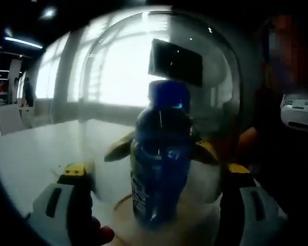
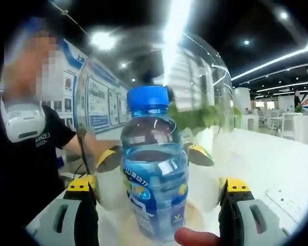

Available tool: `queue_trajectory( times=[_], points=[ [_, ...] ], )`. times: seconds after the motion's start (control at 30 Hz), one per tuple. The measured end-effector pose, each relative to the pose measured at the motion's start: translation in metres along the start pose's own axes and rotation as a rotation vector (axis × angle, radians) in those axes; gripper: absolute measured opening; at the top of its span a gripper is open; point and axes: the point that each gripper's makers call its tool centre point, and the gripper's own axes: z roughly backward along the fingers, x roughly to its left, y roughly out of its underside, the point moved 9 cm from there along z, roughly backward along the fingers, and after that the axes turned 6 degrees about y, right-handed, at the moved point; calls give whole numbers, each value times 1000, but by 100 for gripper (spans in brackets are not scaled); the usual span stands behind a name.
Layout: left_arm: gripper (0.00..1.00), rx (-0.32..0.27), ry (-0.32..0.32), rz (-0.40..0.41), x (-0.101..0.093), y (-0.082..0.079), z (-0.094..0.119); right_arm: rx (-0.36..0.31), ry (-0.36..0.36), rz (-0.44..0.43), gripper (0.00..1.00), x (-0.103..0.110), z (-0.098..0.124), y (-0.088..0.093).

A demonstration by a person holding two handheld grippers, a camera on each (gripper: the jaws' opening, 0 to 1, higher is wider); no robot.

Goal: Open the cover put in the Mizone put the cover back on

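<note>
A long white table [image 2: 277, 154] runs toward bright windows [image 1: 118, 66]. A dark rectangular screen [image 1: 175, 61] hangs overhead. White chairs [image 1: 7, 119] stand at its far edge. Blue-bordered wall posters [image 2: 100, 105] line one side.

I see the Mizone bottle [image 2: 155, 179] as clear glossy plastic with a smooth blue plastic cap [image 2: 147, 99] and a shiny printed label, under a transparent, glassy, reflective dome cover [image 2: 205, 77], on a smooth white tabletop [image 2: 267, 154].

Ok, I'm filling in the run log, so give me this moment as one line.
Mizone bottle upright inside clear cover | blue cap on | left claw, right claw: jaws flank cover, grip unclear
</note>
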Motion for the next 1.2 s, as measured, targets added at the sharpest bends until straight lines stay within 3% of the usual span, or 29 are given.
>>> queue_trajectory(
  times=[0.07, 0.37, 0.47, 0.6, 0.8, 0.93, 1.03, 1.2],
  points=[
    [87, 23, 2, -18, -3, 1, 1, -6, 9, 17, 90, 3, -1, 0],
    [87, -8, -6, -17, -4, 2, 3, -62, 11, 12, 90, 3, -2, 3],
    [86, -49, -7, -17, -3, 4, 4, -103, 18, 5, 90, 2, -1, 5],
    [86, -41, -13, -22, -4, 4, 5, -133, 24, 7, 90, 4, -1, 6],
    [86, -39, -20, -20, -4, 4, 5, -125, 51, 2, 90, 6, 2, 5],
    [86, -20, -54, -15, -7, 4, 5, -109, 101, 16, 90, 9, 4, 1],
    [86, 38, -79, -48, -8, 6, 5, -92, 108, 20, 90, 11, 3, 0],
    [86, 61, -89, -55, -8, 6, 4, -90, 107, 16, 90, 9, 4, 1]
  ],
)
